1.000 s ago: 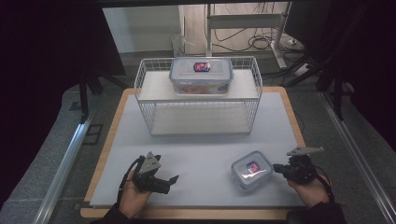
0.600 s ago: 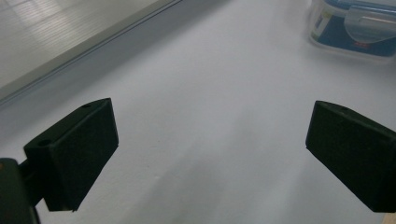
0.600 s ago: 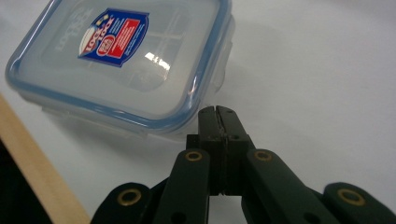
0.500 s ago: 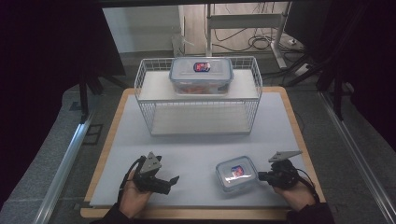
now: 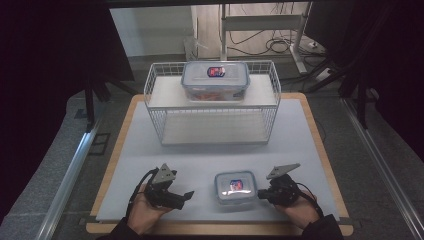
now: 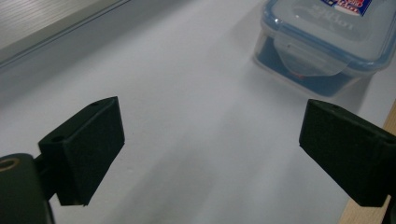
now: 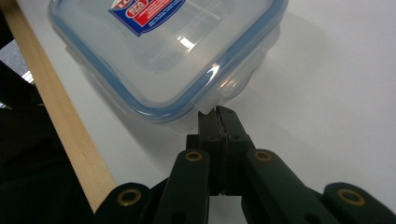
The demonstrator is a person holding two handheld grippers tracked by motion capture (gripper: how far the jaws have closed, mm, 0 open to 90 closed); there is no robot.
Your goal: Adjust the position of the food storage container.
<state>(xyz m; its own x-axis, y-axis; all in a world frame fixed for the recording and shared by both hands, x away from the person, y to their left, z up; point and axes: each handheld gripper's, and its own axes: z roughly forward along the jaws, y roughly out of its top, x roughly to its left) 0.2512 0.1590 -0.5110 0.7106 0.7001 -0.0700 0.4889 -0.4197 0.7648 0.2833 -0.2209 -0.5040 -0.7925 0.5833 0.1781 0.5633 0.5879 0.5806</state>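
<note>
L claw: left gripper [image 5: 189,194] sits near the front-left of the white mat [image 5: 150,155], jaws spread wide w/ nothing between them; in the left gripper view they frame bare mat, box lies ahead, well apart.

Small box: clear square plastic food box w/ blue-rimmed snap lid & red-blue label [image 5: 235,186], flat on the mat near the front edge, between the two claws. Seen close in the right gripper view [image 7: 173,51].

Handling (guess): rigid plastic, looks light & near empty, smooth walls so likely slippery; will slide on the mat if nudged. Best hold prob. across two opposite side walls below the lid rim, or on a latch flap; lid corner alone gives weak purchase.

R claw: right gripper [image 7: 218,116] has jaws pressed together, tips touching the box's lid corner/rim. Nothing clearly pinched; it looks like contact, not a grasp.

Behind: white wire basket rack [image 5: 272,95] at the back of the mat, w/ a larger clear blue-rimmed lidded box [image 5: 215,80] on its top shelf.
</note>
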